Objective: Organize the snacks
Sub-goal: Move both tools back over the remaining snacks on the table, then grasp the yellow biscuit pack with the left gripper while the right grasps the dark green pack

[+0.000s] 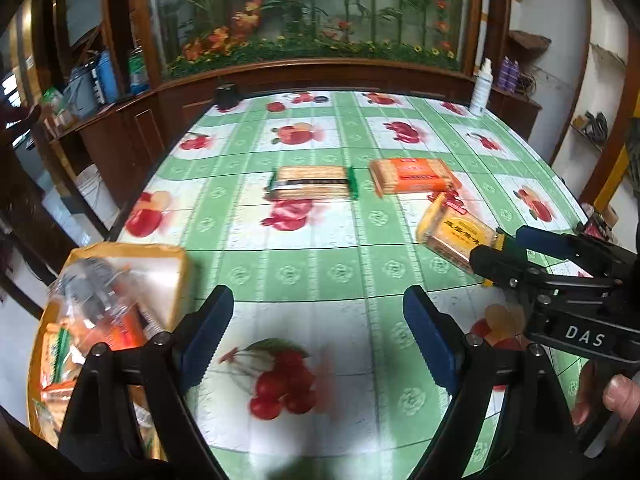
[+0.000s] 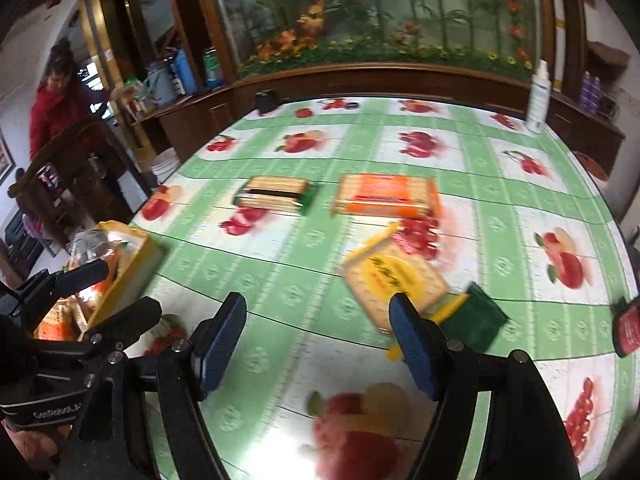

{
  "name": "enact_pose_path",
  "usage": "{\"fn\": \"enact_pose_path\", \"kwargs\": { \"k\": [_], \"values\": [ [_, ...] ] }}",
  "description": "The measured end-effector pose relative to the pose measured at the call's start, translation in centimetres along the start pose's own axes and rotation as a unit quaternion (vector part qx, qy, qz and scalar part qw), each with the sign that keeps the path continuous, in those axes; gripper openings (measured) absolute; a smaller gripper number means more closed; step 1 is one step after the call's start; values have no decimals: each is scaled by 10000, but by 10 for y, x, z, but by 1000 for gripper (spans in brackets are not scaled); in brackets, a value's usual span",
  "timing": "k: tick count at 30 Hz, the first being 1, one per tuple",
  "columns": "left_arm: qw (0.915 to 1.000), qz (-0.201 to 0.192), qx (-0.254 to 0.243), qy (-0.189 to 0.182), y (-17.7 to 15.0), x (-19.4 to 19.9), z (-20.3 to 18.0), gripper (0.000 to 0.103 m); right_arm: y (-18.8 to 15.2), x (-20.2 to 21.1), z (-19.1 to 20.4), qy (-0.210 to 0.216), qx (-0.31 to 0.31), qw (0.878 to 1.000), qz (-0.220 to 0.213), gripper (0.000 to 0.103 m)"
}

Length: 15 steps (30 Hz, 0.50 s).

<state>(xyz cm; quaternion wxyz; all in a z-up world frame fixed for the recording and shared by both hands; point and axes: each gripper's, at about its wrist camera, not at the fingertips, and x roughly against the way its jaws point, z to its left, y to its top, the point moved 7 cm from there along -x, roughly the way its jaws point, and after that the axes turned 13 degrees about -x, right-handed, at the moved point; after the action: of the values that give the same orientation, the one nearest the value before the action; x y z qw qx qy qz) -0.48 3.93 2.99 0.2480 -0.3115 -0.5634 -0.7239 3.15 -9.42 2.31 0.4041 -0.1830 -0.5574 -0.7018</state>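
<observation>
Three cracker packs lie on the fruit-print tablecloth: a green pack (image 1: 310, 184) (image 2: 276, 194), an orange pack (image 1: 412, 176) (image 2: 384, 196), and a yellow pack (image 1: 452, 232) (image 2: 394, 276) turned at an angle. My left gripper (image 1: 320, 336) (image 2: 108, 300) hangs open over bare cloth, beside a yellow box (image 1: 176, 276) (image 2: 132, 264) with several snacks in it. My right gripper (image 2: 318, 340) (image 1: 504, 248) is open too, with only cloth between its fingers. The yellow pack's near end lies just past its right finger (image 2: 412, 344).
A dark green wrapper (image 2: 476, 316) lies at the yellow pack's near end, and a red packet (image 2: 628, 328) sits at the right table edge. At the far edge stand a white bottle (image 2: 538, 96) and a small black object (image 2: 266, 100). A person in red (image 2: 52, 108) stands far left.
</observation>
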Motion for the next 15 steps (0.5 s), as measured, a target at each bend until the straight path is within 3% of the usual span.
{"fn": "enact_pose_path", "kwargs": {
  "k": [11,15],
  "values": [
    [9987,215,-127,-450,19,-27,-37,87,4,4,-63,-510,-399,9979,37,74],
    [9972,346,-47,-662,24,-38,-47,87,7,2,-79,-470,-580,9972,74,74]
  ]
}}
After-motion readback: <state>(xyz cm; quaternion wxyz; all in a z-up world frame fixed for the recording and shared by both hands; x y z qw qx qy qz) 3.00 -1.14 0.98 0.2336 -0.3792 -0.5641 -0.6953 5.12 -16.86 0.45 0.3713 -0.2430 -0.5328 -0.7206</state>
